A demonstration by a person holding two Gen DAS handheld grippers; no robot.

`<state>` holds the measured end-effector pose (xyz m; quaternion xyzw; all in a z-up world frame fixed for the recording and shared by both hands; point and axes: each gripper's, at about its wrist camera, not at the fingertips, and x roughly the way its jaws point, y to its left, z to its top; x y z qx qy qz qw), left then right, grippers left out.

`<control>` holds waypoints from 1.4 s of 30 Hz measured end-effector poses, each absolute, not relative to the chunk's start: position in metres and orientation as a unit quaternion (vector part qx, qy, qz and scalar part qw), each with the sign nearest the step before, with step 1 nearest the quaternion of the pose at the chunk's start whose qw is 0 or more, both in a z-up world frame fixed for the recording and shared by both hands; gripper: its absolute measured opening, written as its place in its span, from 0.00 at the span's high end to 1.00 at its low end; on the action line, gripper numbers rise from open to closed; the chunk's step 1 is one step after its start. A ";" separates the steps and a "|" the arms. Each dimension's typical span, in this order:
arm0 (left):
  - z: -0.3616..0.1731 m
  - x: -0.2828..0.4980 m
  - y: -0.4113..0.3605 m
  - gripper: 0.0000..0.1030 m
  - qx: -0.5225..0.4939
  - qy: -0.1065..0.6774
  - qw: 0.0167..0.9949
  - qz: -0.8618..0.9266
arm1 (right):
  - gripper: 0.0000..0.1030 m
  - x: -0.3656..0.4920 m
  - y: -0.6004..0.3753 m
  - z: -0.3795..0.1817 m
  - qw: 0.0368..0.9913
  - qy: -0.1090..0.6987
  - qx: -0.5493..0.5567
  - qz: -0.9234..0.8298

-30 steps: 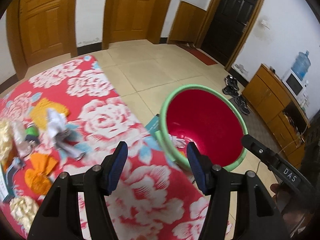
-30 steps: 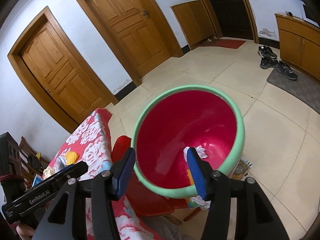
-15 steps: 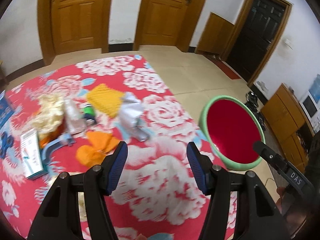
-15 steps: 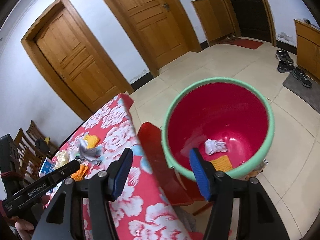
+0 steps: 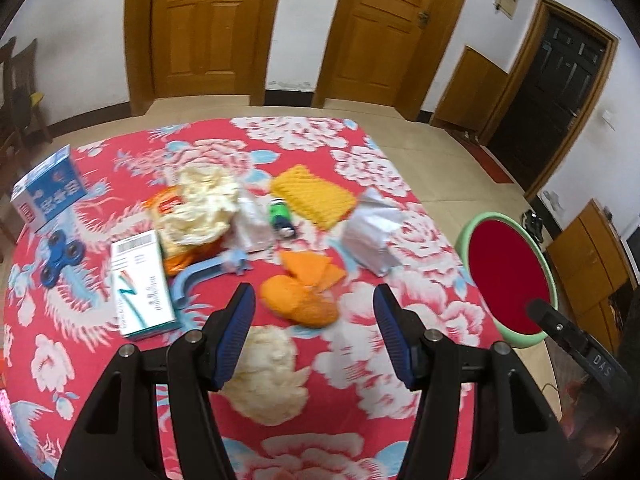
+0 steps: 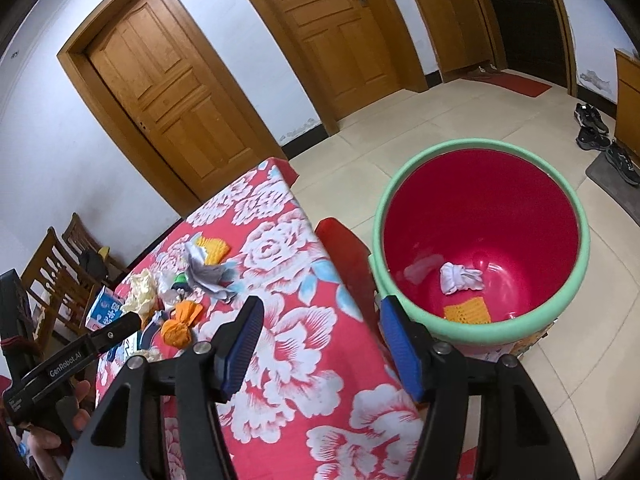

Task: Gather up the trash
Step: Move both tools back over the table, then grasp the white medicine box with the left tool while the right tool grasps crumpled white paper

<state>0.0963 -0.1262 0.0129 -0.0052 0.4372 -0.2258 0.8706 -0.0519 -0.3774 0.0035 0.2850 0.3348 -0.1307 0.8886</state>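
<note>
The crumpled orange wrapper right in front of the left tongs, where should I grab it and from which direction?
Grip the orange wrapper across its rounded, bunched lower lump, coming straight down and forward with the left tongs, which hang open on either side of it. That lump looks thick enough to pinch, while the flat flaps at its far end lie low on the tablecloth.

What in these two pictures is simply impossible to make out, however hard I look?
- Small green bottle, left wrist view: label blurred, unreadable.
- Table, left wrist view: near edge hidden behind the left gripper and cut by the frame.
- Red bucket, right wrist view: base hidden by its own rim; the paper under it is mostly covered.
- Orange wrapper, right wrist view: too small for detail.
</note>
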 end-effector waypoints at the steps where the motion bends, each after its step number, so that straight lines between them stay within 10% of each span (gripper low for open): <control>1: 0.012 0.097 -0.122 0.41 -0.007 0.438 0.871 -0.222 | 0.37 -0.051 -0.376 0.003 0.888 0.336 0.284 -0.130; 42: -0.055 0.174 -0.036 0.37 -0.011 0.477 0.875 -0.086 | 0.28 0.027 -0.310 0.004 0.895 0.398 0.193 -0.056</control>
